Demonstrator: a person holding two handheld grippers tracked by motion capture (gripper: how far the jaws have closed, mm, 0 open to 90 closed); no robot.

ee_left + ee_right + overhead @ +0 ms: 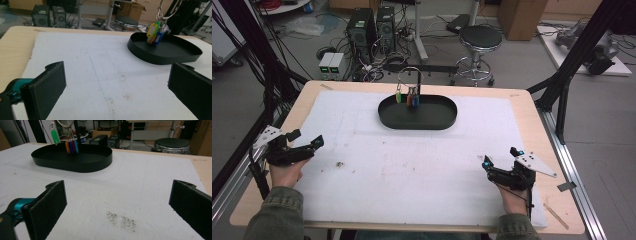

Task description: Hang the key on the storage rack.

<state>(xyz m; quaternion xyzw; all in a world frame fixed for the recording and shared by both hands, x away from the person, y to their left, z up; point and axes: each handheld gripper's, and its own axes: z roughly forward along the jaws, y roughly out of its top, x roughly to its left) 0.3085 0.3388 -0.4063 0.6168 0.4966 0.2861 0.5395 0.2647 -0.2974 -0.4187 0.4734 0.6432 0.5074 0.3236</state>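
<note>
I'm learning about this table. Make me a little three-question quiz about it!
1. True or false: the left tool is holding a key tag.
2. What colour is the oval tray? A black, B white, C red.
3. Fill in: the coloured key tags hang from a metal ____ on a stand above the tray.

Key:
1. False; the left tool and the right tool both sit open and empty.
2. A.
3. Ring.

Metal key ring (64,123) holding coloured plastic key tags (71,146): top cut off by upper edge in right gripper view; likewise in left gripper view.
Thin black upright stand (418,82): base hidden behind wall of black oval tray (432,122) in high view.
Key tag labels too small to read.
Person's forearms cut off at bottom edge of high view.
</note>
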